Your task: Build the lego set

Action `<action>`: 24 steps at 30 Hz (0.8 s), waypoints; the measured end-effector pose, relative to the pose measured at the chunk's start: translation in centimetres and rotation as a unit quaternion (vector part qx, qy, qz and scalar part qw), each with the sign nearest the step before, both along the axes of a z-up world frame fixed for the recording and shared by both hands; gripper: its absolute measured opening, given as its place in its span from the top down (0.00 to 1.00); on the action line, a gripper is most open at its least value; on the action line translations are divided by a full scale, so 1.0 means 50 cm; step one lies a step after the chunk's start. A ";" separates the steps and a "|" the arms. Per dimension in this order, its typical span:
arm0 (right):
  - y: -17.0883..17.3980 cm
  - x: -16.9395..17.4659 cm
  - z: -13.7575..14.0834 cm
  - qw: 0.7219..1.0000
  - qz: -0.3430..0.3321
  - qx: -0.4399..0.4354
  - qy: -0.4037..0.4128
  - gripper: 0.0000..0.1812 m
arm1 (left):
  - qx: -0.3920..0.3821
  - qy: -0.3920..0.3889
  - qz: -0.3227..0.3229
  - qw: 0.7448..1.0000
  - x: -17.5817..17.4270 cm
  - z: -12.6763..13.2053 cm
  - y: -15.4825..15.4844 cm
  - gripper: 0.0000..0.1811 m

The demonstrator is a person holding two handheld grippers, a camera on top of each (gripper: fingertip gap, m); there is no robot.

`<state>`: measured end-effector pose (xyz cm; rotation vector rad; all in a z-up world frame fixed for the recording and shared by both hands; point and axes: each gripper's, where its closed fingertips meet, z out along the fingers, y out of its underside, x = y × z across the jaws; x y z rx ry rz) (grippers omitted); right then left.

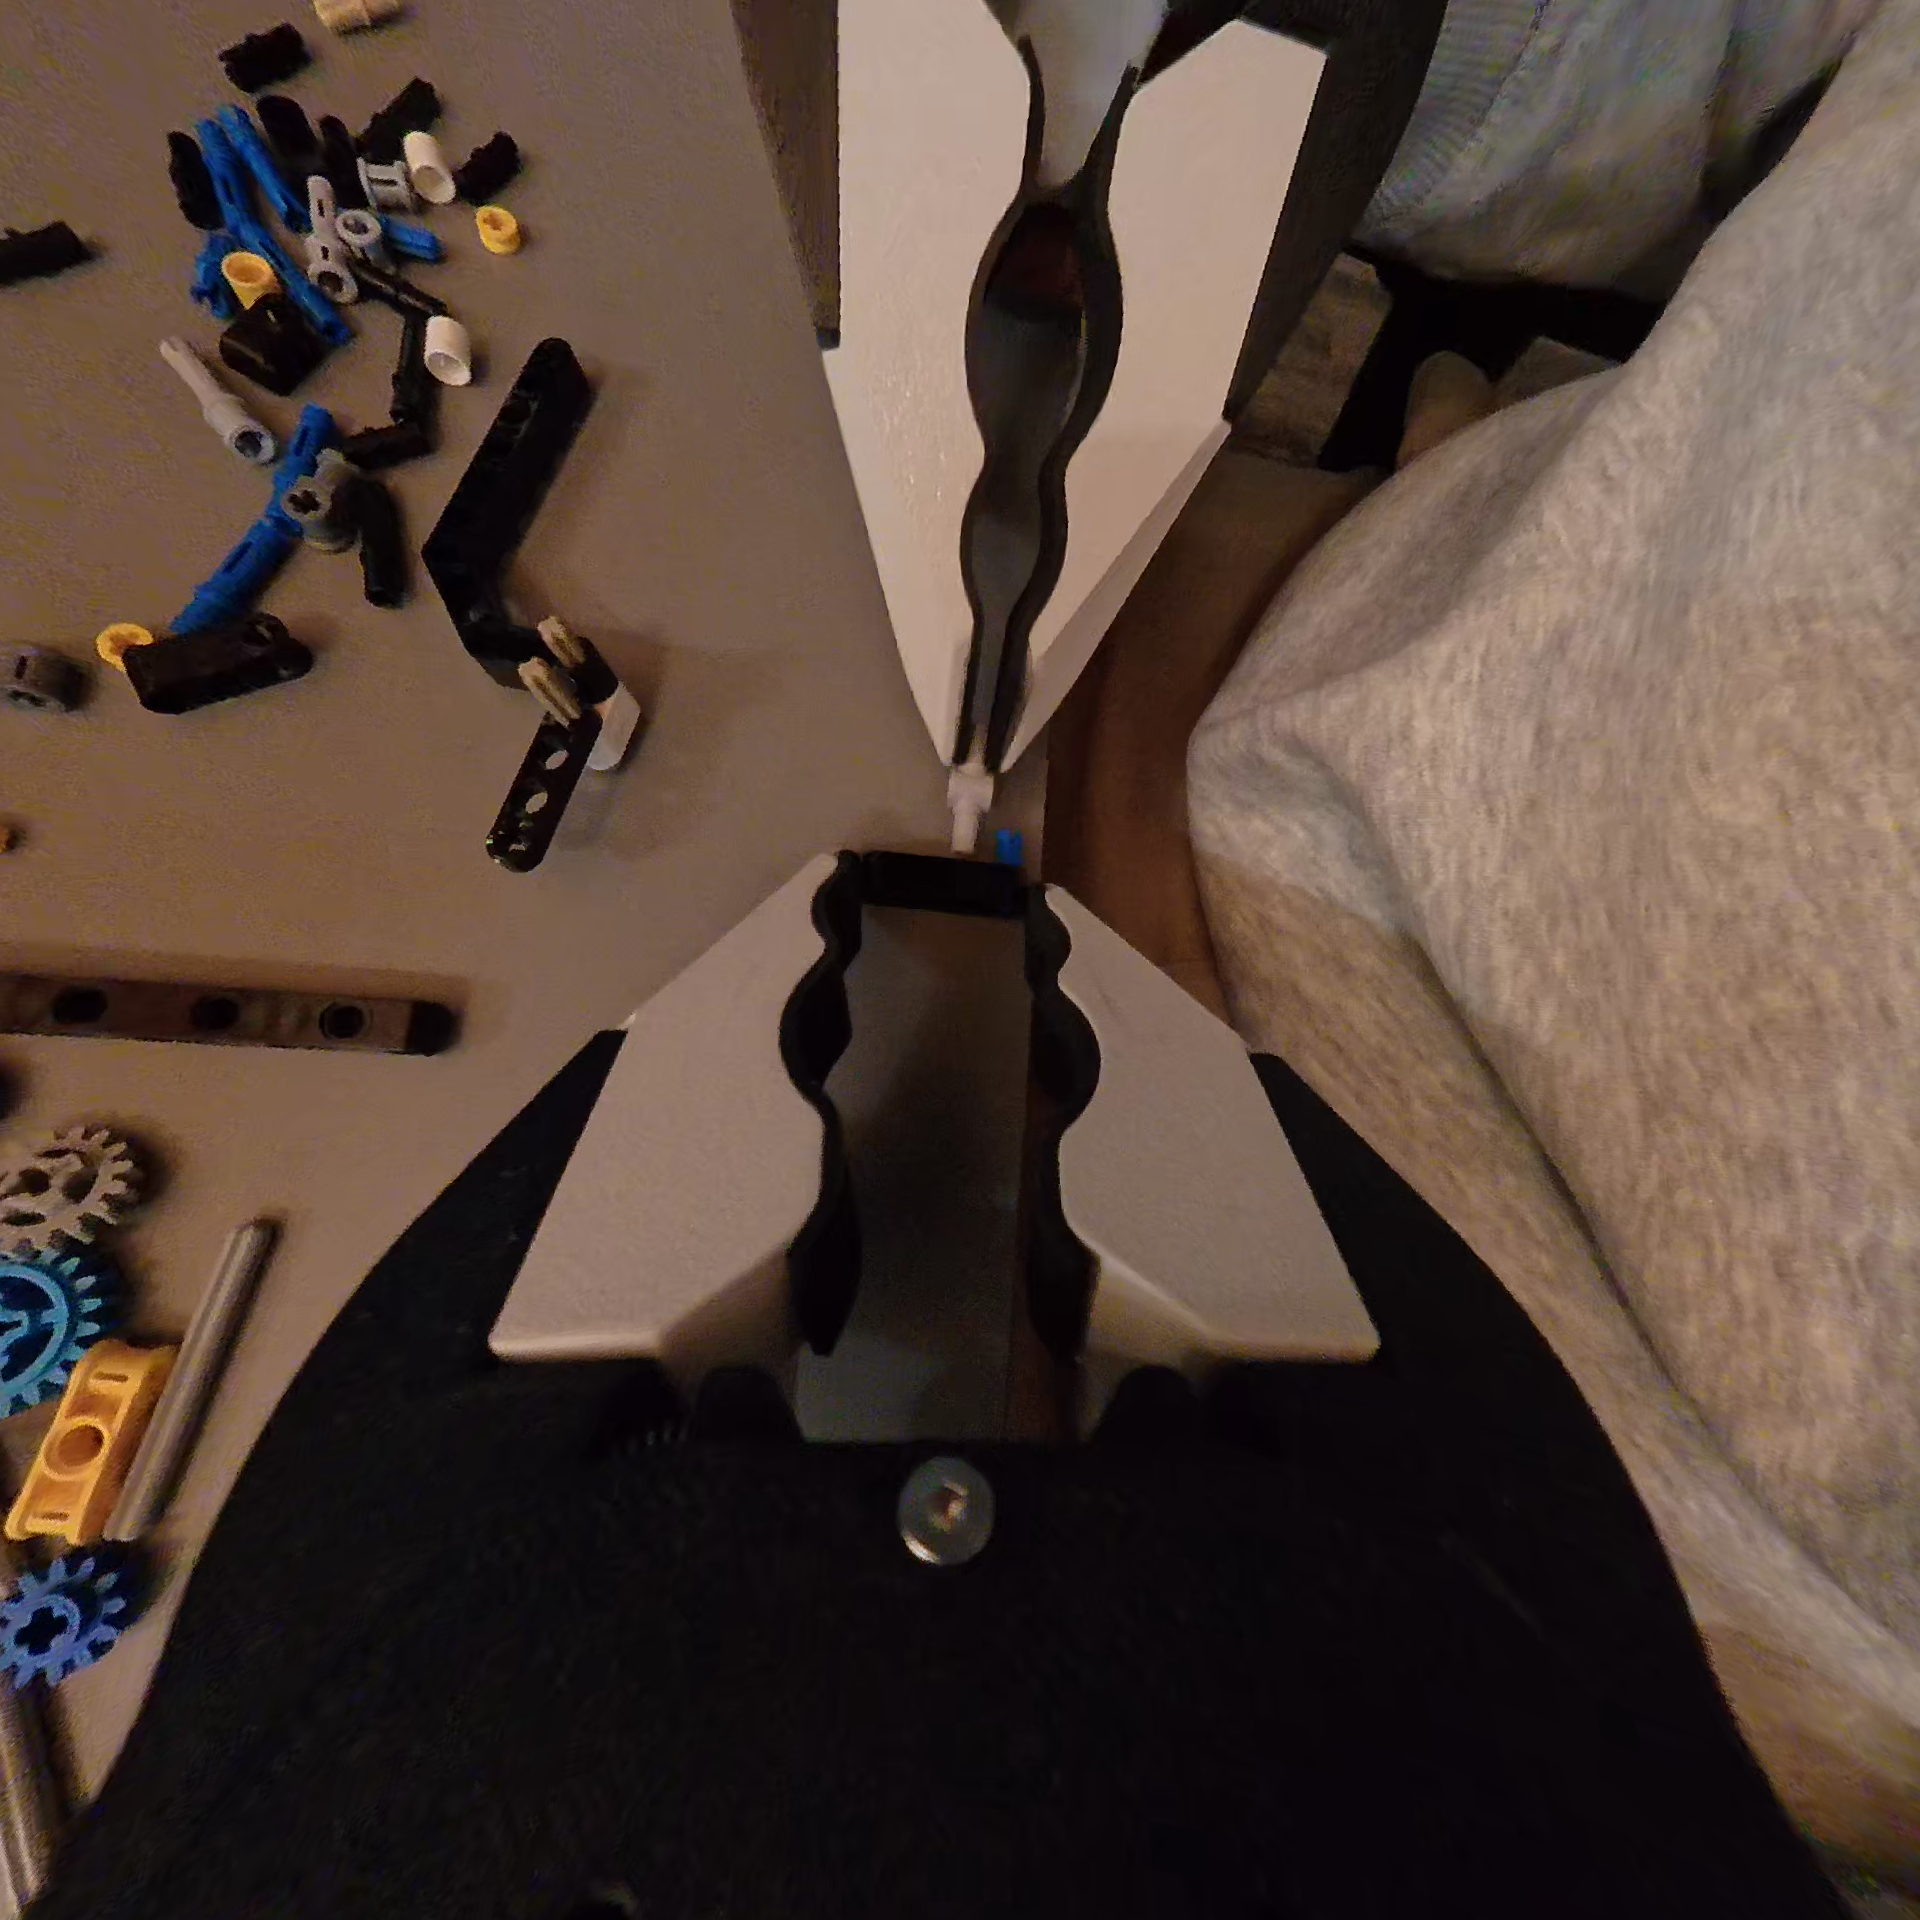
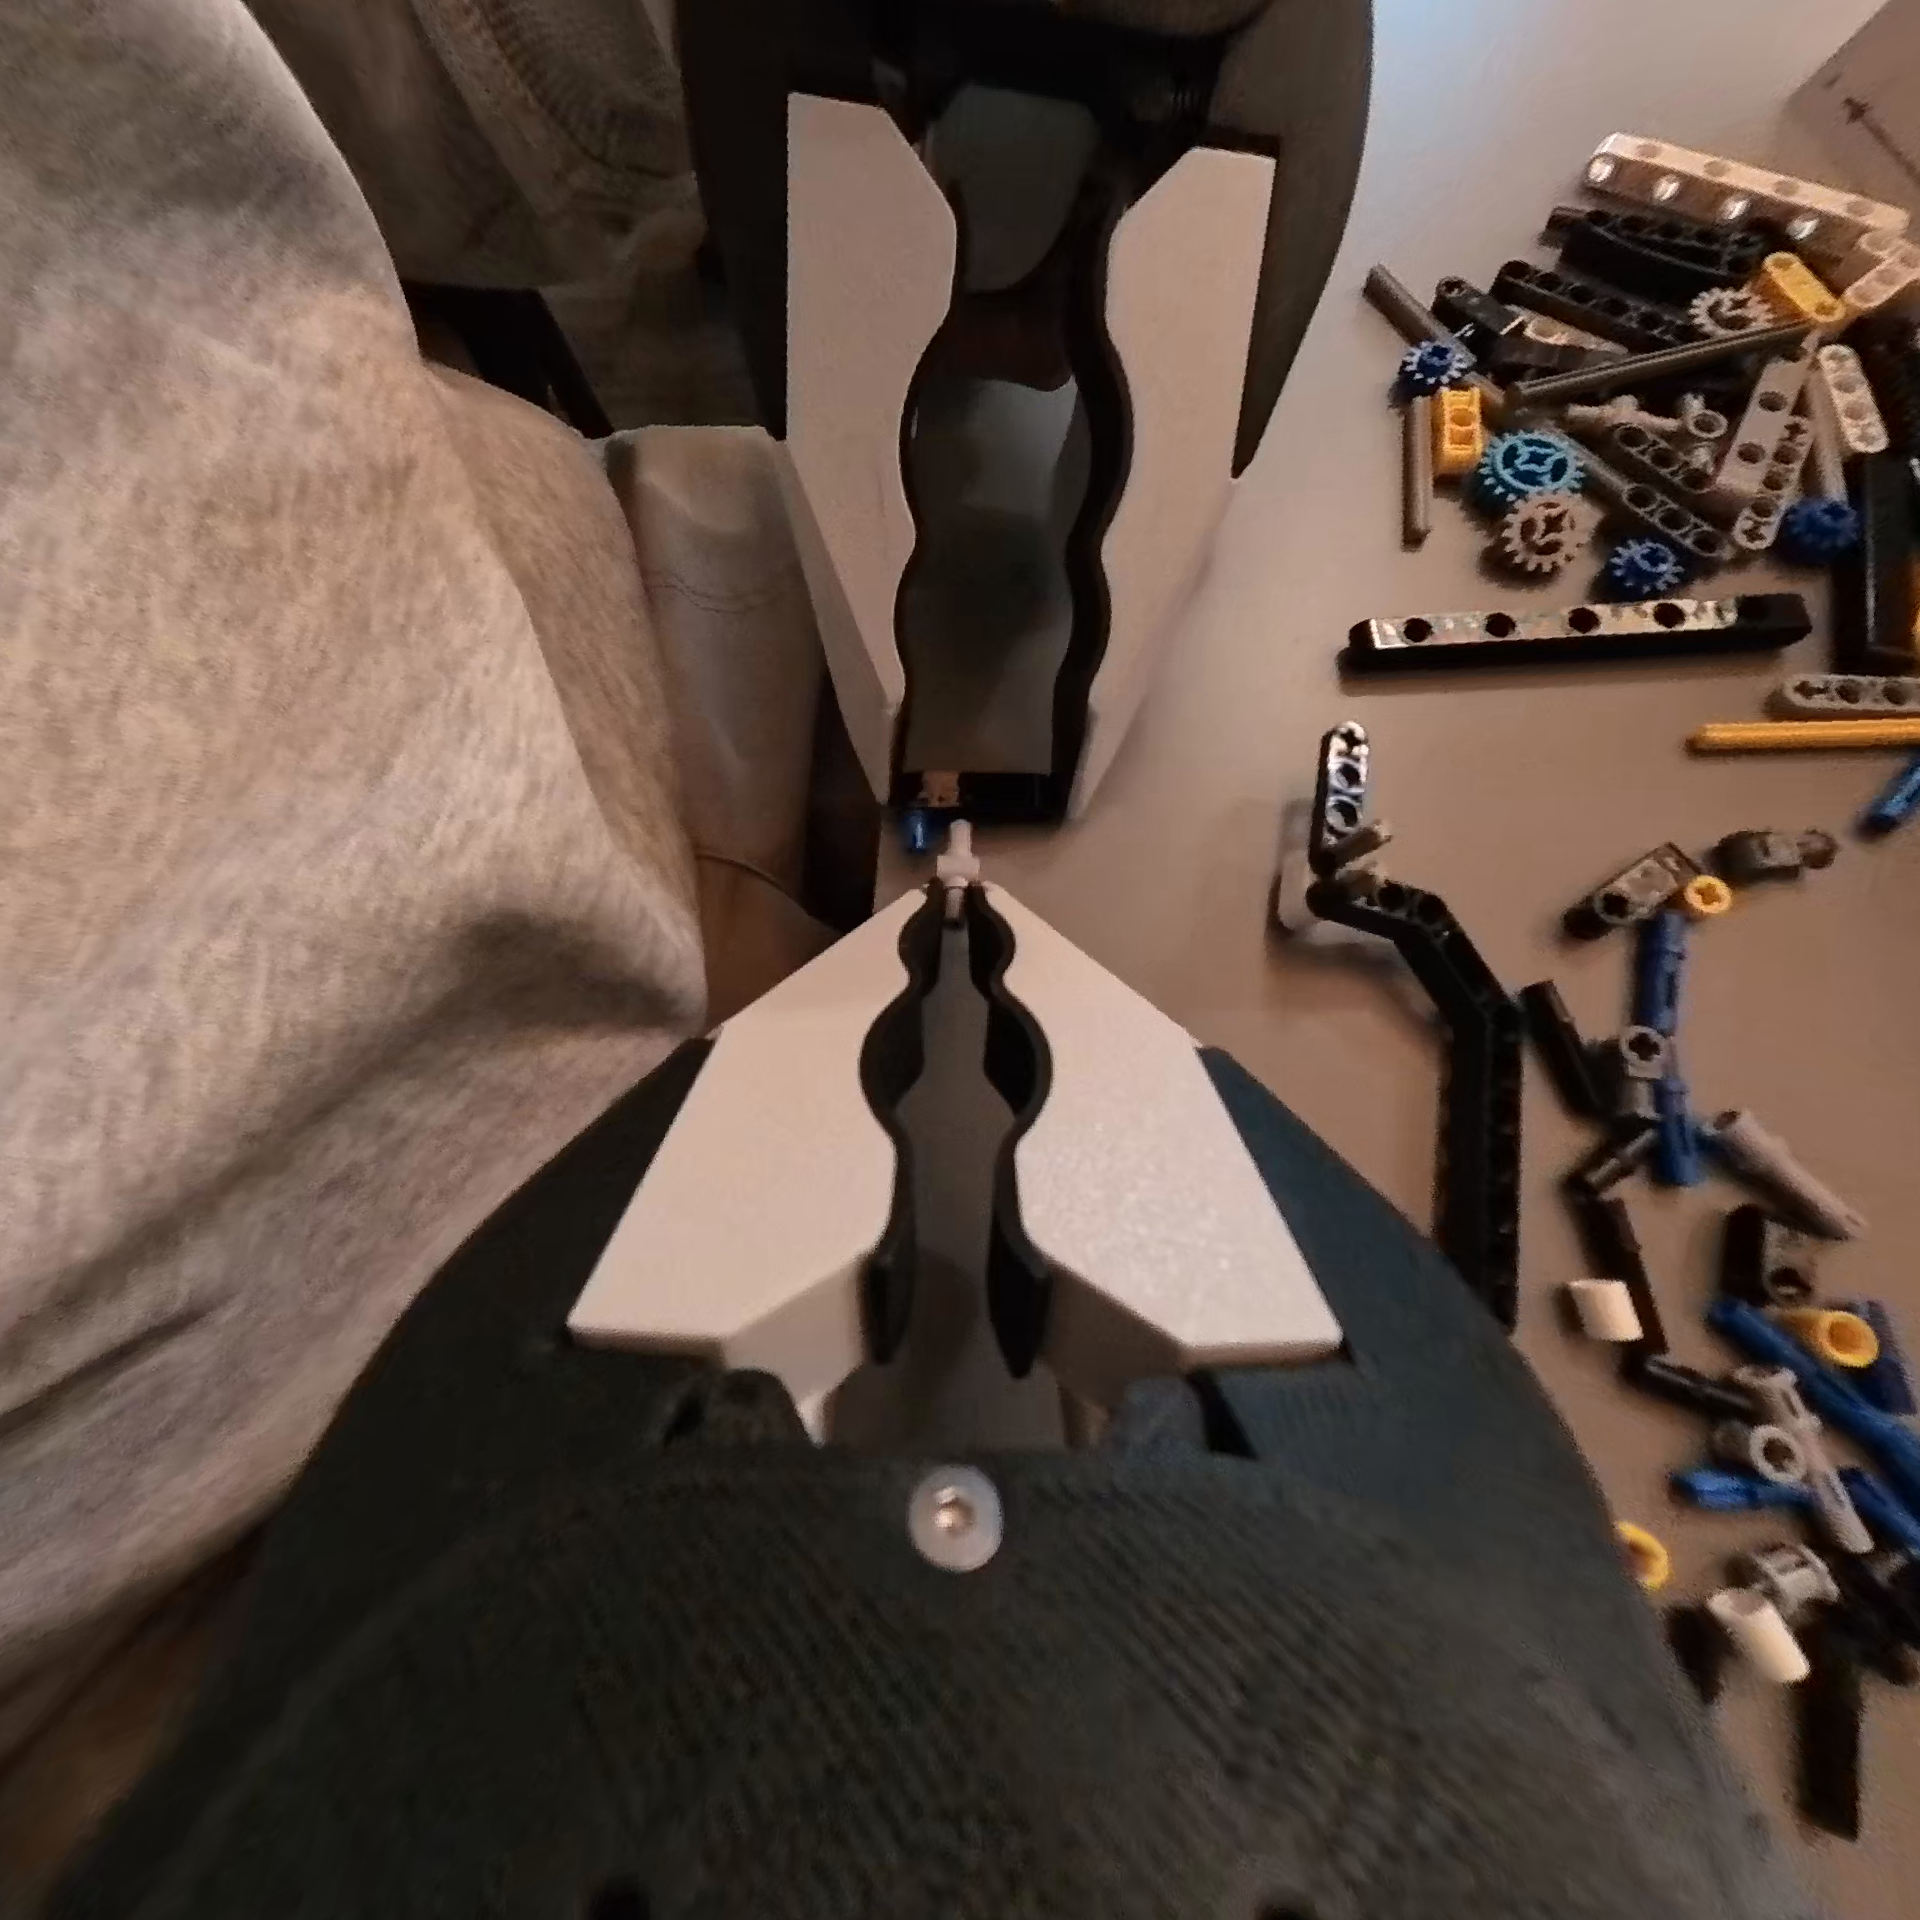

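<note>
The left tongs (image 1: 943, 883) clamp a black beam (image 1: 940, 881) at its ends, a blue pin (image 1: 1006, 842) in it at 12 o'clock. The right tongs (image 2: 956, 891) pinch a white pin (image 2: 957, 847), its tip just short of the beam. Both parts look light, stiff and slick; the pin is best held by its rear half, above the desk (image 1: 675, 582).

We cannot tell how deep the white pin (image 2: 957, 854) sits between the right gripper's fingertips (image 2: 968, 889) — the pads cover its rear end. Only a tip of the blue pin (image 1: 1006, 841) shows past the black beam (image 1: 940, 881). At the left edge a blue gear (image 1: 36, 1333) is cut off, and the loose parts (image 2: 1766, 1455) low on the right blur together.
</note>
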<state>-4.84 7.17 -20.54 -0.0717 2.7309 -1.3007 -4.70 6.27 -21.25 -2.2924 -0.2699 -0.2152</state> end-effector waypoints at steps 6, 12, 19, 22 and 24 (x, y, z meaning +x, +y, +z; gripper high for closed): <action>-0.001 0.001 0.017 1.000 0.005 -0.028 0.008 0.99 | 0.042 -0.016 0.003 0.999 -0.002 0.024 -0.001 0.83; 0.000 0.000 0.050 0.997 0.000 -0.078 0.014 0.99 | 0.091 -0.027 0.005 0.996 -0.003 0.052 -0.005 0.83; -0.005 0.000 0.054 0.996 -0.003 -0.086 0.020 0.99 | 0.090 -0.023 0.005 0.996 -0.003 0.052 -0.005 0.83; -0.006 0.000 0.050 0.997 -0.004 -0.080 0.021 0.99 | 0.087 -0.017 0.002 0.996 -0.001 0.050 -0.005 0.83; -0.007 0.003 0.051 0.996 -0.001 -0.082 0.018 0.99 | 0.088 -0.017 0.001 0.996 0.000 0.051 -0.005 0.83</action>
